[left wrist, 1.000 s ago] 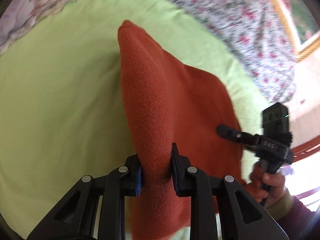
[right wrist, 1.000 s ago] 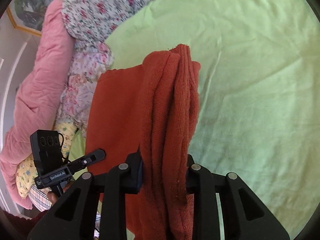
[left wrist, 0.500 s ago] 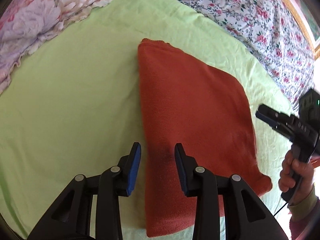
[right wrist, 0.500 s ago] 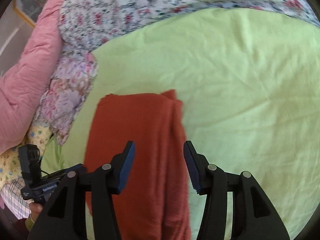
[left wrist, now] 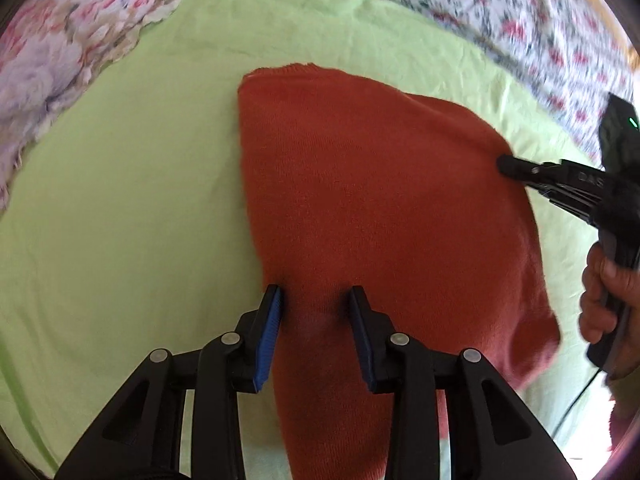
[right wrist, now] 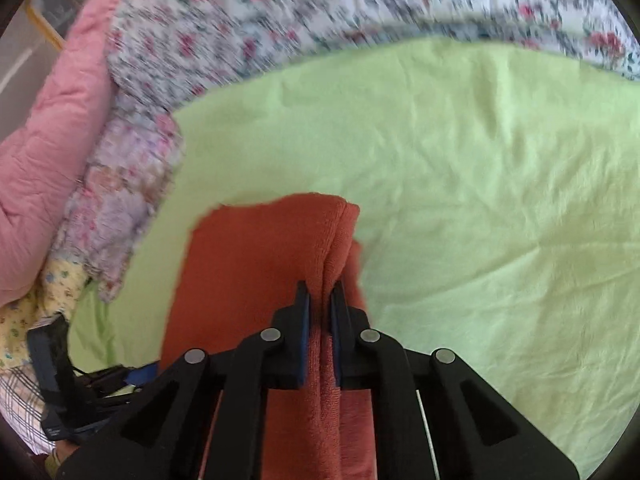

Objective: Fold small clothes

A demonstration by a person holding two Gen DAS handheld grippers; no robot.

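A rust-red knitted garment [left wrist: 372, 208] lies folded on the light green sheet [left wrist: 120, 208]. My left gripper [left wrist: 316, 300] is open, its blue-padded fingers straddling the garment's near left edge without pinching it. My right gripper [right wrist: 320, 292] is shut on the garment's [right wrist: 256, 268] right folded edge, the cloth bunched up between the pads. In the left wrist view the right gripper [left wrist: 508, 166] reaches the garment's right side, held by a hand [left wrist: 608, 292]. The left gripper [right wrist: 120, 376] shows at the lower left of the right wrist view.
Flowered bedding [right wrist: 320, 12] borders the far side of the green sheet [right wrist: 500, 200]. A pink quilt [right wrist: 52, 152] and a pale flowered pillow [right wrist: 120, 196] lie at the left in the right wrist view. Another flowered pillow [left wrist: 68, 64] sits at the far left in the left wrist view.
One second ago both grippers held the lifted garment. They let it go and it dropped flat. Now the right gripper has closed again on the right edge; the left stays open.
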